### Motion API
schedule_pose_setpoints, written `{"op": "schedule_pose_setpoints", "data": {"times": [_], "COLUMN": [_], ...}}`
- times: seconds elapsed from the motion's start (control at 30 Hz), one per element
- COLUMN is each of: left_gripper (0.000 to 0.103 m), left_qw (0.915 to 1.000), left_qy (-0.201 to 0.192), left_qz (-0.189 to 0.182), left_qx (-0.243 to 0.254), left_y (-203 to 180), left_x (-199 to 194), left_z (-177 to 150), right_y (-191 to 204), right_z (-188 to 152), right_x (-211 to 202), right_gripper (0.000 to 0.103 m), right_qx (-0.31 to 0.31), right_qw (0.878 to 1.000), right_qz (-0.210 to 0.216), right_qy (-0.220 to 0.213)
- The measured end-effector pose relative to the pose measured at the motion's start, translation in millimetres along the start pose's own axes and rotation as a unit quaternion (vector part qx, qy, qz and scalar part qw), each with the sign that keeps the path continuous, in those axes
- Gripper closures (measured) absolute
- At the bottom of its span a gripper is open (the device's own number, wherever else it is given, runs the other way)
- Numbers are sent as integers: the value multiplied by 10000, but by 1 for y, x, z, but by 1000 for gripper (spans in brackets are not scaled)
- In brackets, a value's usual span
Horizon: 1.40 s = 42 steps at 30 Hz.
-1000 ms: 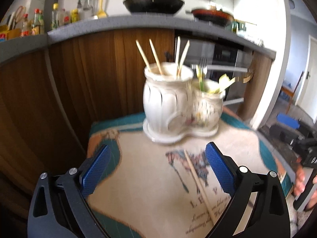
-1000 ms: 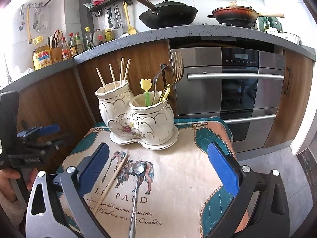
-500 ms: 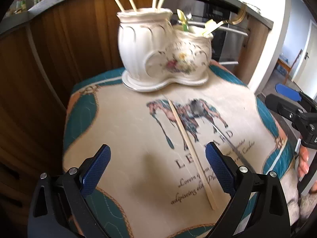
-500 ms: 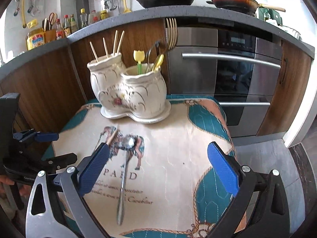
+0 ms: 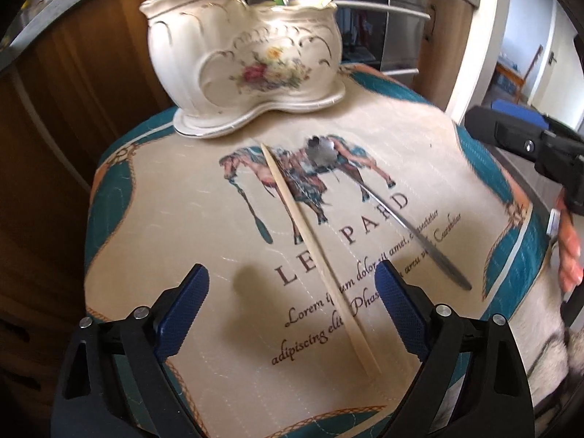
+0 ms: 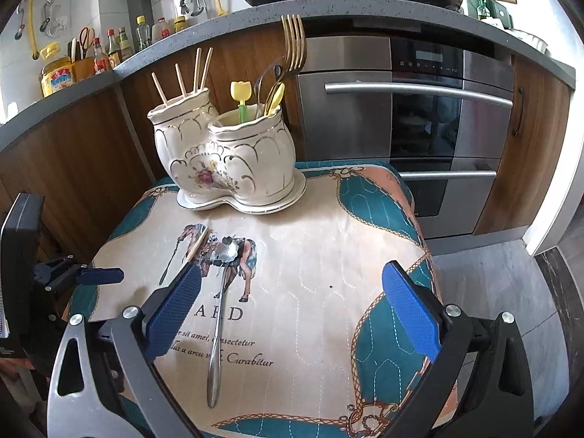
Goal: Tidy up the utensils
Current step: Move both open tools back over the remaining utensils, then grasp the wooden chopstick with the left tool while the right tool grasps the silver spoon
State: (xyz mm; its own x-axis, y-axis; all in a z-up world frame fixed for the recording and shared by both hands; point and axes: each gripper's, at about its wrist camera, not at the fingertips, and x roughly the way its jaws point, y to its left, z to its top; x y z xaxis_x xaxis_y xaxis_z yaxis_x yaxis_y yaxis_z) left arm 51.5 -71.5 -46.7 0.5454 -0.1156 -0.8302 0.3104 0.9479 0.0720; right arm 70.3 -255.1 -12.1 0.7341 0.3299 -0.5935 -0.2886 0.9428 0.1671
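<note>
One printed cloth mat with a horse motif and teal corners covers the small table in front of wooden cabinets. At its far edge stands a white ceramic double-pot utensil holder: chopsticks stand in the left pot, a gold fork, spoons and a tulip-topped utensil in the right pot. Near of the holder, a metal spoon lies flat, bowl toward the holder. Just left of it lies a single wooden chopstick, not touching it. The left gripper hovers over the chopstick's near half, its jaws wide apart though just closing slightly; the pads touch nothing. The right gripper hovers wide open and empty, the spoon handle between its fingers.
</note>
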Motion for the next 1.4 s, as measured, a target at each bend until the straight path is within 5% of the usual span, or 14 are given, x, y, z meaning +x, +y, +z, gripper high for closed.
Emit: {"op": "schedule_pose_setpoints", "data": {"times": [0.1, 0.3, 0.47, 0.57, 0.67, 0.83, 0.93, 1.3, 1.4], "left_gripper": [30, 48, 87, 95, 96, 96, 86, 79, 89], "left_qw": [9999, 9994, 9996, 9996, 9996, 9996, 9995, 9995, 9993], "left_qy": [142, 130, 132, 115, 114, 208, 218, 206, 212], "left_qz": [-33, -310, -240, -237, -254, -186, -185, -145, -161], "left_qx": [53, 60, -25, -92, -105, 59, 104, 197, 279], "left_y": [-1, 5, 15, 24, 27, 26, 23, 22, 21], "left_x": [6, 4, 1, 1, 2, 2, 3, 8, 8], "left_z": [-2, -5, -7, -8, -9, -7, -4, 2, 3], "right_y": [0, 1, 7, 12, 22, 44, 54, 64, 63], "right_z": [-2, -5, -9, -11, -14, -20, -22, -22, -22], "right_x": [3, 10, 17, 26, 36, 54, 61, 70, 71], "right_gripper": [5, 5, 5, 8, 19, 54, 68, 98, 99], "right_qx": [-5, -32, -130, -137, -296, -677, -841, -1074, -1040], "right_qw": [10000, 9997, 9987, 9968, 9948, 9880, 9848, 9831, 9839], "right_qz": [1, 101, 258, 413, 395, 429, 415, 318, 360], "right_qy": [66, 215, 413, 677, 893, 1318, 1464, 1445, 1406]}}
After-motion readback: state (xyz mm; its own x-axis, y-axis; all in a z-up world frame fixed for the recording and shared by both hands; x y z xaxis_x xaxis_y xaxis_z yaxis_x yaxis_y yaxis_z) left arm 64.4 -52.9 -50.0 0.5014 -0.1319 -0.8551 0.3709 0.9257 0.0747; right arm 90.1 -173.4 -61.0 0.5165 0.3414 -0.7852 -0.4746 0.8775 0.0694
